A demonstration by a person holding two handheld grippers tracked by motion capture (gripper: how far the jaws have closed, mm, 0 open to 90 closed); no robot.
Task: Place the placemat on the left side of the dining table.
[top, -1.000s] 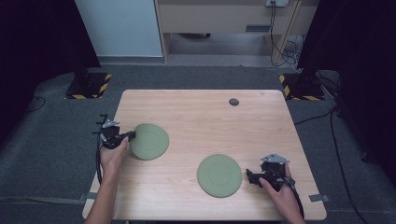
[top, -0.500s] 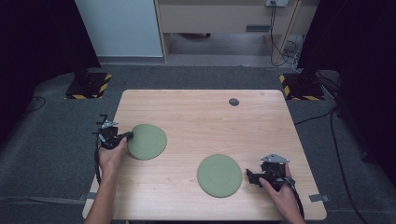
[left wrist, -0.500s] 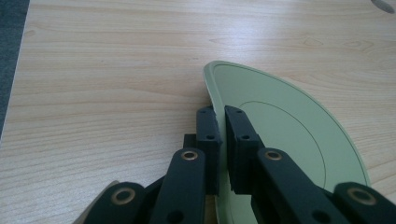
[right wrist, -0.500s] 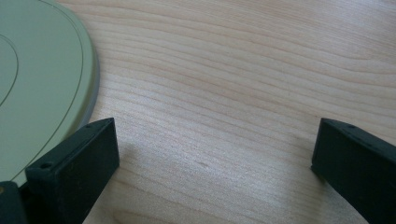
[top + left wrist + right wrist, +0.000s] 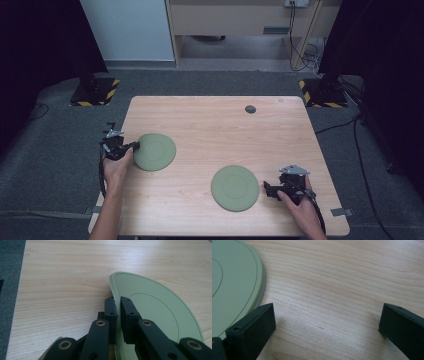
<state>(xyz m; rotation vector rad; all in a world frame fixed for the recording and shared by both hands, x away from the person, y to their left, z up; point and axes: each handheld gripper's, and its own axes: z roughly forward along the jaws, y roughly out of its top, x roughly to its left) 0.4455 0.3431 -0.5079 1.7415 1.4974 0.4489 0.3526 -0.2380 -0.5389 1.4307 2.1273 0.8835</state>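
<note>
Two round green plates lie on the wooden table [image 5: 225, 130]. My left gripper [image 5: 134, 146] is shut on the left rim of the left plate [image 5: 155, 151], near the table's left edge. In the left gripper view the jaws [image 5: 118, 301] pinch that rim, and the left plate [image 5: 155, 307] looks tipped up at the held edge. My right gripper [image 5: 266, 190] stands open just right of the right plate [image 5: 235, 188], low over the table. In the right gripper view the right plate's [image 5: 232, 285] rim lies beside one jaw, and bare wood shows between the wide-apart fingertips [image 5: 327, 312].
A small dark round disc [image 5: 250, 109] sits near the table's far edge. Black stands with yellow-striped bases [image 5: 95, 92] rest on the grey floor at both far corners. Cables [image 5: 300, 35] hang behind the table.
The left plate and my left gripper have shifted slightly toward the table's left edge. The right gripper and right plate have stayed put.
</note>
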